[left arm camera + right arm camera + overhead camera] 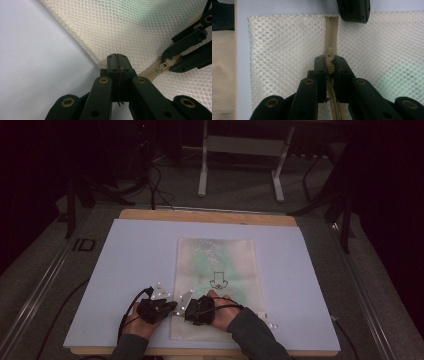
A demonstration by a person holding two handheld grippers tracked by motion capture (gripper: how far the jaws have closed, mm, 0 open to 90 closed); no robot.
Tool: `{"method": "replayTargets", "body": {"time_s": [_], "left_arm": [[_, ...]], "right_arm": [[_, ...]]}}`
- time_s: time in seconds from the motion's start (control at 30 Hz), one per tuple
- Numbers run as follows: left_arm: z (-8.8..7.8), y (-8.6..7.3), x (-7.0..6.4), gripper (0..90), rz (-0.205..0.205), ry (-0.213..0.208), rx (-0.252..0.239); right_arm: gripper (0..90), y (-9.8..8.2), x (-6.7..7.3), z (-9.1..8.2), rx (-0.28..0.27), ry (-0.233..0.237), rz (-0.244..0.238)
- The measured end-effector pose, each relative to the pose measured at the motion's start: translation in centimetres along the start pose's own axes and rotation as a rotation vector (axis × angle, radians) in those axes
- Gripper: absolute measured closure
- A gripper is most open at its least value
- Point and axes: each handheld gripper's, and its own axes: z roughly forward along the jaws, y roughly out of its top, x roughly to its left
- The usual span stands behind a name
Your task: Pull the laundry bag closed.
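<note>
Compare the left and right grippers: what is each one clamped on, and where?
The left gripper pinches the mesh bag at its corner edge; the right gripper closes on the zipper pull along the beige zipper. The left sits at the bag's edge, the right over the bag. Both are shut, side by side at the bag's near end.

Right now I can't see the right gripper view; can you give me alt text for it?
The right gripper is shut on the beige zipper pull of a cream mesh laundry bag lying on a pale blue table mat. The beige zipper tape runs straight up the bag to the tip of the left gripper at the top edge.
</note>
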Motion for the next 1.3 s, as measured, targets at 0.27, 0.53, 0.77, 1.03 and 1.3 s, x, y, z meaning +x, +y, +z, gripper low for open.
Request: {"method": "replayTargets", "body": {"time_s": [0.27,0.53,0.77,1.03,1.3], "left_arm": [[0.0,0.0,0.0,89.5,-0.001,0.0,0.0],[0.0,0.0,0.01,89.5,-0.001,-0.001,0.0],[0.0,0.0,0.02,89.5,-0.002,-0.001,0.0],[0.0,0.0,0.01,89.4,-0.003,-0.002,-0.001],[0.0,0.0,0.04,89.5,-0.004,-0.003,0.0]], "right_arm": [[82.2,-0.21,0.01,-0.21,0.013,0.001,-0.005],[82.2,-0.36,0.02,-0.3,0.015,0.003,-0.004],[82.2,-0.43,0.1,-0.42,0.024,0.001,-0.009],[82.2,-0.7,0.14,-0.62,0.027,-0.001,-0.012],[82.2,-0.87,0.23,-0.77,0.038,-0.002,-0.011]]}}
